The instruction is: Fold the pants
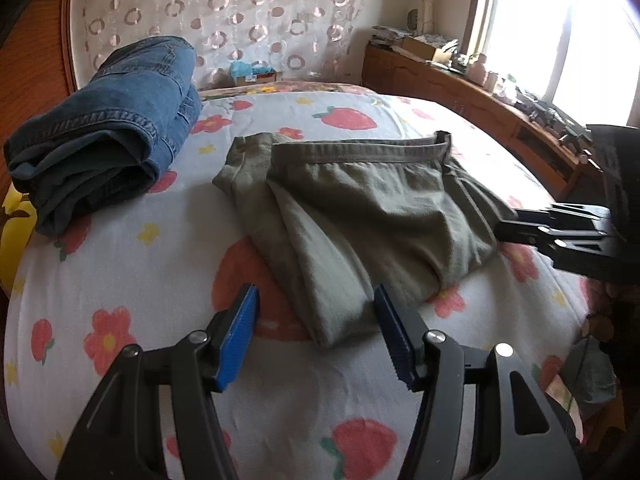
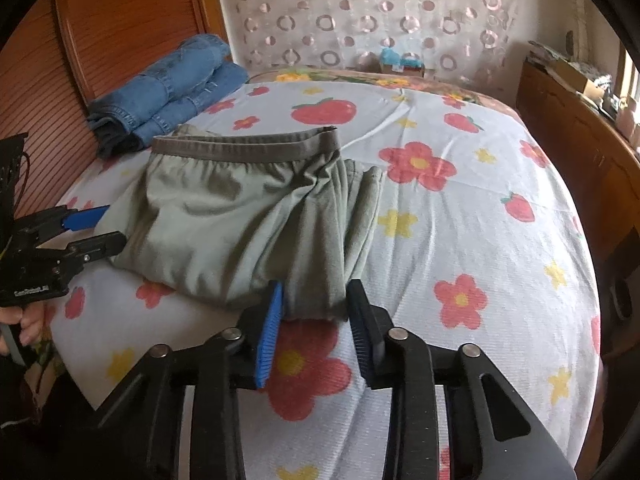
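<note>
Left gripper fingers: apart, gripping nothing, near edge of green pants between them.
Right gripper fingers: apart, narrower gap, pants hem just ahead; contact unclear.
Pants: two pairs. One green, folded, mid-bed; one blue jeans, folded, beside headboard.

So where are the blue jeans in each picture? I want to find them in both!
Left wrist view: the folded blue jeans sit at the upper left, on the bed's far left side.
Right wrist view: the blue jeans sit at the upper left, beside the wooden panel.
Shared landmark: the green pants lie just to the right of the jeans in both views, nearer the camera.
</note>
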Motion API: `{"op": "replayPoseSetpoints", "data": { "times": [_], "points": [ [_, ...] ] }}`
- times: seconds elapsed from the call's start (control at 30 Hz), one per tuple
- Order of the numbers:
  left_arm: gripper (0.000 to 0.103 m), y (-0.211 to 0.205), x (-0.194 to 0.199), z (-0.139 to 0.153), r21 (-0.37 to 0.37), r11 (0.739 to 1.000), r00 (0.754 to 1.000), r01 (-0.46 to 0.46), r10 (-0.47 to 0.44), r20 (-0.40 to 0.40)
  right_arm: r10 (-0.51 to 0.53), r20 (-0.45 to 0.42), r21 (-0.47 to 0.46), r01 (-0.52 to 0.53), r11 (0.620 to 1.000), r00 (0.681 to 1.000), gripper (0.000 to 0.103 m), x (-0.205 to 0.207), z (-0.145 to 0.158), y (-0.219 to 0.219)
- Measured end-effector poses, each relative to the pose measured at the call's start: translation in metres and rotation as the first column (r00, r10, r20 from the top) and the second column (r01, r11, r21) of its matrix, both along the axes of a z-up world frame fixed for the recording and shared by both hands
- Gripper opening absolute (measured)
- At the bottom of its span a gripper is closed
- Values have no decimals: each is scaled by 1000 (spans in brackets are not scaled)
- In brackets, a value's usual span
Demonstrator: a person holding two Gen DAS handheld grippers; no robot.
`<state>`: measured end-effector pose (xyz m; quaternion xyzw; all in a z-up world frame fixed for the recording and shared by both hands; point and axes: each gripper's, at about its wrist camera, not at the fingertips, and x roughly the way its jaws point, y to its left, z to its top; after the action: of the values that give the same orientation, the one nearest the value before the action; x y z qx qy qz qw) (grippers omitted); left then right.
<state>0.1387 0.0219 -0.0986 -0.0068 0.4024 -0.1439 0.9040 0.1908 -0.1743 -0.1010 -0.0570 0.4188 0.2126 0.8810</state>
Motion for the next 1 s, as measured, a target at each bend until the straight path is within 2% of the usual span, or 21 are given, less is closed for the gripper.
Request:
{"op": "replayPoseSetpoints", "data": {
  "times": [0.03, 0.1, 0.2, 0.27, 0.33, 0.47, 0.7, 0.83, 1.0],
  "points": [
    [51, 0, -3, 0, -4, 1000, 1000, 7, -7, 3, 0, -1, 8, 0, 1000, 1000, 20, 1, 0, -1],
    [43, 0, -8, -1, -12, 1000, 1000, 20, -20, 0, 1, -2, 19, -1, 1000, 1000, 16, 0, 0, -2],
    [38, -3, -11, -2, 8, 999, 999, 33, -33, 14, -13, 10, 38, 13, 999, 1000, 10, -1, 2, -6],
    [28, -4, -10, -1, 0, 999, 999, 46, -46, 9, -29, 31, 40, 28, 999, 999, 8, -3, 5, -8],
    [12, -5, -11, 1, 12, 999, 999, 35, -35, 27, -48, 51, 42, 46, 998, 998, 7, -4, 9, -11],
    [10, -1, -14, 8, -1, 1000, 998, -1, 2, 64, -49, 50, 50, 47, 998, 998, 7, -5, 11, -15],
    [9, 1, -25, 18, -14, 1000, 996, 13, -12, 84, -38, 51, 62, 35, 997, 998, 7, -15, 14, -17],
    [9, 4, -40, 25, -45, 999, 996, 29, -25, 88, -23, 56, 65, 19, 998, 998, 7, -32, 22, -17],
    [9, 1, -57, 25, -42, 998, 995, 50, -46, 89, -25, 61, 68, 21, 997, 998, 7, -56, 22, -16]
  ]
}}
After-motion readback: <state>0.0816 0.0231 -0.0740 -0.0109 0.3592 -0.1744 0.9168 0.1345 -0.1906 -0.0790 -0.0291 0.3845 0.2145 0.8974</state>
